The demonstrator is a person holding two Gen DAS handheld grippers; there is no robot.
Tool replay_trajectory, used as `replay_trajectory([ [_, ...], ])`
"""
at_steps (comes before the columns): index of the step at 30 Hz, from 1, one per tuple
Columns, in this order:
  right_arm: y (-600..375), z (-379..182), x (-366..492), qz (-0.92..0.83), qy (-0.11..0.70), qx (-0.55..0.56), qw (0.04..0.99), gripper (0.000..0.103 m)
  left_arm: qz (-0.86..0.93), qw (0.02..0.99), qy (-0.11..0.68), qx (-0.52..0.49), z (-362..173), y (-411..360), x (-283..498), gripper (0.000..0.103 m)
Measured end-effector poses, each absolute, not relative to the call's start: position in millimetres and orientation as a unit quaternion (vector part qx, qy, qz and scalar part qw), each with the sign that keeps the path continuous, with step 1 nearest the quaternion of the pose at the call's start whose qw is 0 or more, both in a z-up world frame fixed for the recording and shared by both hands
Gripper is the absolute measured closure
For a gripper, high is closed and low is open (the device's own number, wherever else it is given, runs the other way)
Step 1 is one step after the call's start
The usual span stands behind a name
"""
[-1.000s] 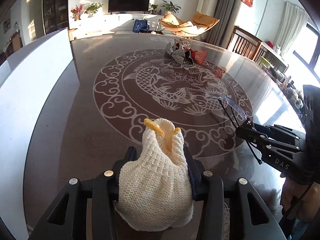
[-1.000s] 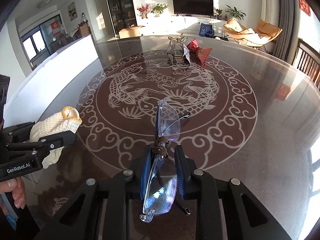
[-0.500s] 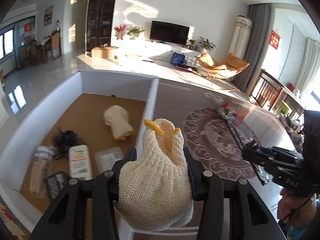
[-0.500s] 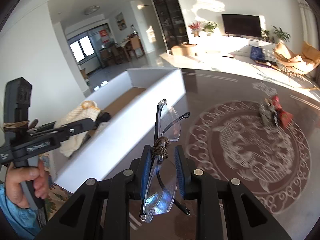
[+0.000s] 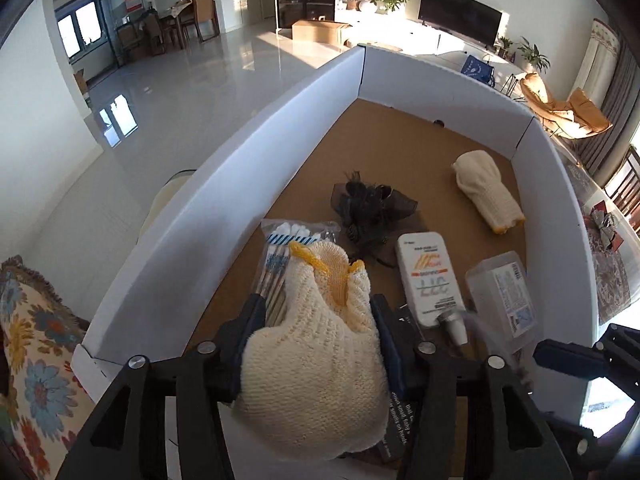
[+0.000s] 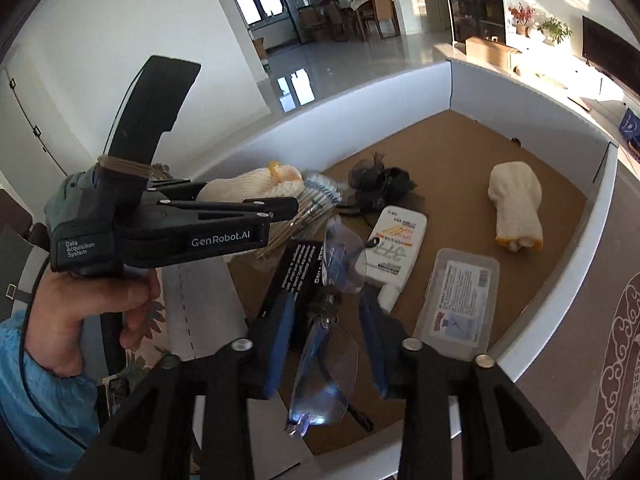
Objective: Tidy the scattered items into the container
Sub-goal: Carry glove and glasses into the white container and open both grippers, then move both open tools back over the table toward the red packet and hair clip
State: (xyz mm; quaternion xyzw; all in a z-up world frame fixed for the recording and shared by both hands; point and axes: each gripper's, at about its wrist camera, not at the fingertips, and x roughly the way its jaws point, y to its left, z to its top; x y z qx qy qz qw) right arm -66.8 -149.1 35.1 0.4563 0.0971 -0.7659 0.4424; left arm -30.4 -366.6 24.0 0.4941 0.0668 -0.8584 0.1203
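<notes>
- Cushion (image 5: 28,344) with a flower pattern lies at the far left of the left wrist view, outside the white box wall (image 5: 224,184).
- Left gripper (image 5: 316,312) hangs over the near end of the box; its jaws are opening with the cream knitted glove (image 5: 316,364) between them. Its sides still meet the blue pads (image 5: 386,344), so I cannot tell whether they press on it.
- Under the glove lies a pack of cotton swabs (image 5: 288,240), with a black lace bow (image 5: 372,208) behind it.
- Next come a white tube (image 5: 426,280) and a clear plastic case (image 5: 500,296), both on the brown box floor.
- A second knitted glove (image 5: 486,192) lies near the right wall.
- In the right wrist view a hand (image 6: 80,312) holds the left gripper (image 6: 280,208).
- Right gripper (image 6: 328,320) is over the box; its jaws are opening, and the clear glasses (image 6: 328,364) hang between the blue pads (image 6: 280,332) with a gap on each side.
- A patterned tabletop (image 6: 592,360) shows beyond the right wall.
</notes>
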Motion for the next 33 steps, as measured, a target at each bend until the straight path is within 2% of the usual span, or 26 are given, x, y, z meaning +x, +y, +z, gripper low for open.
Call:
replay_trajectory([
  [1,-147,33,-66,-0.767,0.097,0.456,0.440,0.017,-0.856,0.126,0.067,0.496,21,-367,-30,0.027],
  [2,-144,32,-64,-0.771,0.095,0.452,0.438,0.014,-0.859,0.134,0.067,0.490,22,-366,-28,0.027],
  [7,-100,48,-65,-0.801,0.050,0.414,0.430,0.014,-0.882,0.137,0.068,0.447,45,-347,-20,0.025],
  [12,1,53,-52,-0.868,0.018,0.343,0.359,0.013,-0.921,0.059,0.020,0.385,93,-262,-4,0.024],
  [14,54,37,-53,-0.888,0.008,0.345,0.305,0.013,-0.930,0.008,0.005,0.368,106,-215,2,0.016],
  [16,110,15,-57,-0.899,0.001,0.364,0.242,0.013,-0.932,-0.042,-0.010,0.361,107,-166,8,0.000],
  [20,220,-19,-65,-0.905,0.004,0.409,0.116,0.013,-0.905,-0.128,-0.045,0.403,63,-65,-3,0.000],
  [24,305,-26,-67,-0.903,0.002,0.427,0.041,0.013,-0.870,-0.160,-0.078,0.459,-3,15,-27,0.000],
  [28,352,-31,-78,-0.901,0.011,0.434,0.013,0.013,-0.857,-0.142,-0.090,0.487,-41,61,-53,0.000],
  [31,370,-39,-99,-0.895,0.013,0.446,0.015,0.012,-0.865,-0.125,-0.075,0.481,-44,76,-72,0.000],
  [33,376,-43,-119,-0.892,0.007,0.451,0.037,0.007,-0.865,-0.114,-0.069,0.484,-46,84,-87,0.000],
])
